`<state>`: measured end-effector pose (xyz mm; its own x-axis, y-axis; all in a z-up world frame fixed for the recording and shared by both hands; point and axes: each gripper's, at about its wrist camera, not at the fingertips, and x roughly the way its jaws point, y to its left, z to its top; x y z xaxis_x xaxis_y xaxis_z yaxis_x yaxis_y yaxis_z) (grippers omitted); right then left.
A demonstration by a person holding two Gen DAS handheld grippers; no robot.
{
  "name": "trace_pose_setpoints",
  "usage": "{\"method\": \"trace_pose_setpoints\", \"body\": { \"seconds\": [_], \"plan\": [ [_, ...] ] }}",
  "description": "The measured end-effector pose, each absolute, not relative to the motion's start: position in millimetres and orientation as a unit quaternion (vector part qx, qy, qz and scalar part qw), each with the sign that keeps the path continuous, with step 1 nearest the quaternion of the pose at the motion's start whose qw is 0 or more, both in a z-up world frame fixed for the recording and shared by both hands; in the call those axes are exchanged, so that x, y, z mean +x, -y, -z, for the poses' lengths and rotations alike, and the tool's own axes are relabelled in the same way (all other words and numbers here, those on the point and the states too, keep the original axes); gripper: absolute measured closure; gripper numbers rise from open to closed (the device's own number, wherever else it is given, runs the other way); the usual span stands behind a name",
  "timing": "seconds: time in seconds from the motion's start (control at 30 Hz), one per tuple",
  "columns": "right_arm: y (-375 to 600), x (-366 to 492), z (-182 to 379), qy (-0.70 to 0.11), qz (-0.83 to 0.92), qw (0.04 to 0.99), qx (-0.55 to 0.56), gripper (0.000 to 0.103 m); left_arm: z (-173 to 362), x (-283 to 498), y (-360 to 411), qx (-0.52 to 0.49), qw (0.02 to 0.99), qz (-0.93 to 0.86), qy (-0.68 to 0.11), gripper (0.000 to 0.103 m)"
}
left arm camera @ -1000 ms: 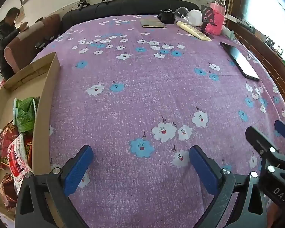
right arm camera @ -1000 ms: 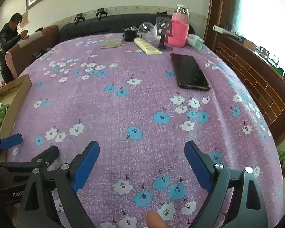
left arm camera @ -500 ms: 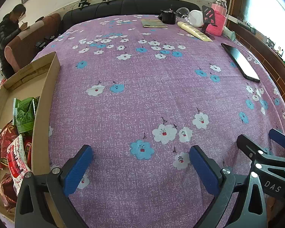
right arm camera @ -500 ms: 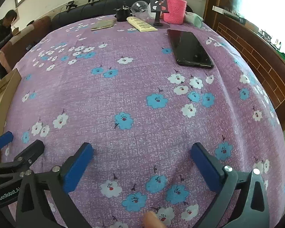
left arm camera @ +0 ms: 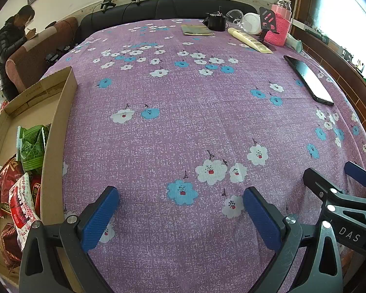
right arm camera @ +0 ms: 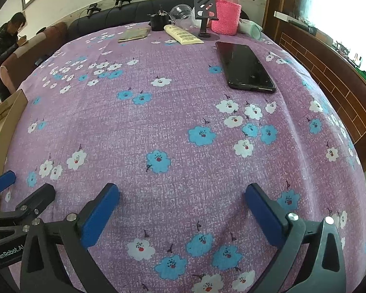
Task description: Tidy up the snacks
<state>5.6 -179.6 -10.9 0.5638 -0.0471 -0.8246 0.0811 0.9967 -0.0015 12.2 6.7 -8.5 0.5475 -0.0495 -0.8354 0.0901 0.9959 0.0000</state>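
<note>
**A:** Both tools are up over the bench (left arm camera: 183, 127), purple cloth with white and blue flowers. The left gripper (left arm camera: 180, 216) has its blue pads spread wide, nothing but cloth between them.

**B:** Same on the other side. The right gripper (right arm camera: 181, 213) has just been opening, and its jaws now stand wide apart with only flowered cloth showing in the gap. It holds nothing.

**A:** And the snacks (left arm camera: 19, 183)? They're all down in the cardboard box (left arm camera: 58, 127) at the bench's left edge: a green packet at the far end of the pile, red and white packets nearer the camera, a dark red one lowest. They lie heaped and overlapping; I can't count them.

**B:** From the right wrist view only a corner of that box (right arm camera: 9, 105) peeks in at the far left, well apart from the right gripper. The left gripper (right arm camera: 17, 200) shows there too, low on the left, just beside the right one.

**A:** The left view matches that: the right gripper (left arm camera: 339, 178) juts in at lower right, one blue pad showing.

**B:** Further back, a black phone (right arm camera: 246, 69) lies flat on the cloth. Behind it, a pink knit-covered bottle (right arm camera: 225, 17), a cream tube (right arm camera: 183, 35) and a black phone stand (right arm camera: 205, 12) cluster at the far edge.

**A:** And a person in a dark jacket (left arm camera: 9, 46) sits beyond the bench's far left corner, head bent.
</note>
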Motion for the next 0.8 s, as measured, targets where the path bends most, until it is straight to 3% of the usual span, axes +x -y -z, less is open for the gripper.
{"method": "trace_pose_setpoints", "body": {
  "seconds": [0.8],
  "plan": [
    [178.6, 8.2, 8.6, -0.468, 0.038, 0.882, 0.018, 0.0, 7.8, 11.9, -5.7, 0.022, 0.88, 0.041, -0.474, 0.0]
  ]
}}
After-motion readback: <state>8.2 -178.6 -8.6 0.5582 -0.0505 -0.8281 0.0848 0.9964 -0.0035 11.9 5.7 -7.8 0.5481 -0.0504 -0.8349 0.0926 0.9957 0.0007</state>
